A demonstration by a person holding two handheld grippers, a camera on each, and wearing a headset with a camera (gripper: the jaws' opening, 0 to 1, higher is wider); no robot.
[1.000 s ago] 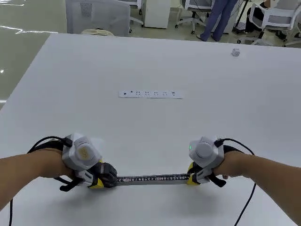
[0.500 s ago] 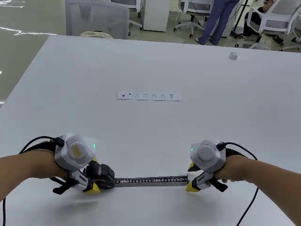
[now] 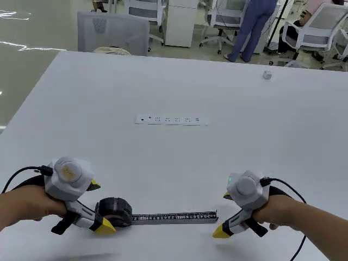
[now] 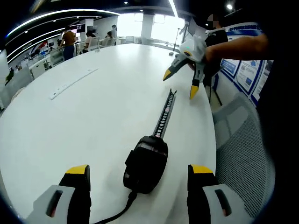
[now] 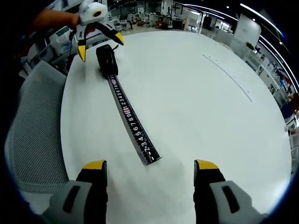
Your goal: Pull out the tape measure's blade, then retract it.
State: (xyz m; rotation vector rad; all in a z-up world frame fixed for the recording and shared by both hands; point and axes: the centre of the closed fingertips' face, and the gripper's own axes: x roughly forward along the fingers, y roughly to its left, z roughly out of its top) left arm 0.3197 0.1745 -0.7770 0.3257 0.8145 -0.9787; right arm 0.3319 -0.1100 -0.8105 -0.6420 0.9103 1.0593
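A: Checked the left gripper (image 3: 99, 206) first?
B: Found it spread wide, gripping nothing. Noted the tape case (image 3: 114, 212) lying on the table (image 3: 174, 70) right between the two jaws, apparently untouched.
A: And the right gripper (image 3: 223, 214)?
B: Likewise spread and empty. Logged it well to the right of the case, just past the hook end (image 3: 215, 216) of the blade (image 3: 174, 218), apart from it.
A: Recorded the blade's axis?
B: Yes. Drawn flat and straight from the case rightward, printed side up. Judged it pulled out already, retraction not yet done.
A: So, for the next move?
B: Judged the left the nearer tool to the case, the right the nearer to the hook. Probably calls for steadying the case and feeding the blade back along that same line, right to left, into the case. Cannot tell whether any lock is set.
A: Anything farther off?
B: Marked a power strip (image 3: 171, 119) well behind the case, roughly parallel to the blade, out of the way.
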